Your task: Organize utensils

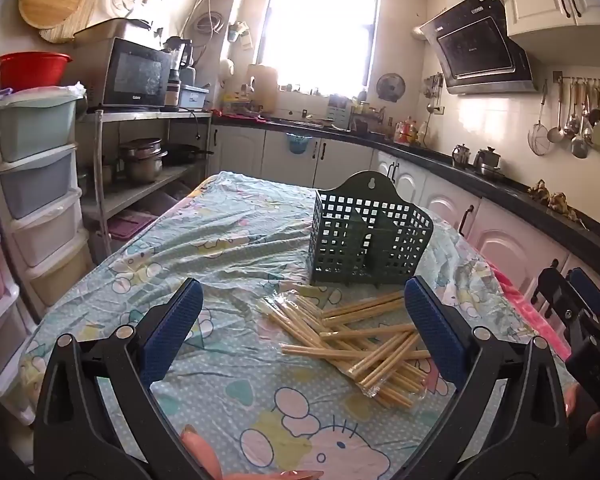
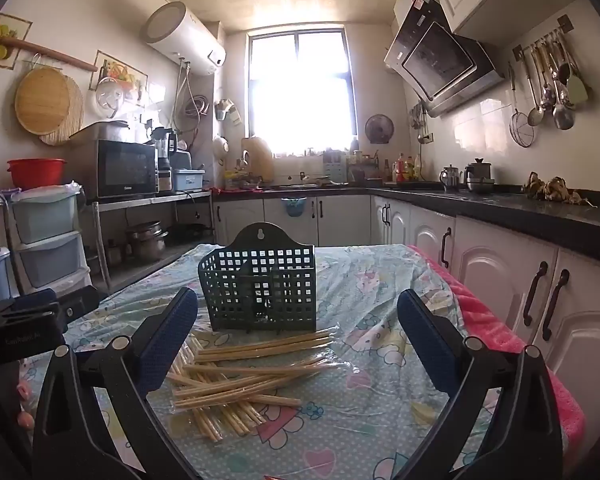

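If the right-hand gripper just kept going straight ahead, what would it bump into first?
Probably the chopsticks scattered on the table, which lie just ahead between the right gripper's open fingers; the green basket stands behind them. Depth is hard to judge.

Loose bamboo chopsticks heaped before upright green basket

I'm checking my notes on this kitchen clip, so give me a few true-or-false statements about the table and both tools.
1. The dark green perforated plastic holder stands upright on the table. True.
2. The pale wooden chopsticks are inside the holder. False: they lie loose in front of it.
3. The left tool is open and holds nothing. True.
4. The right tool grips a chopstick. False: it is open and empty.
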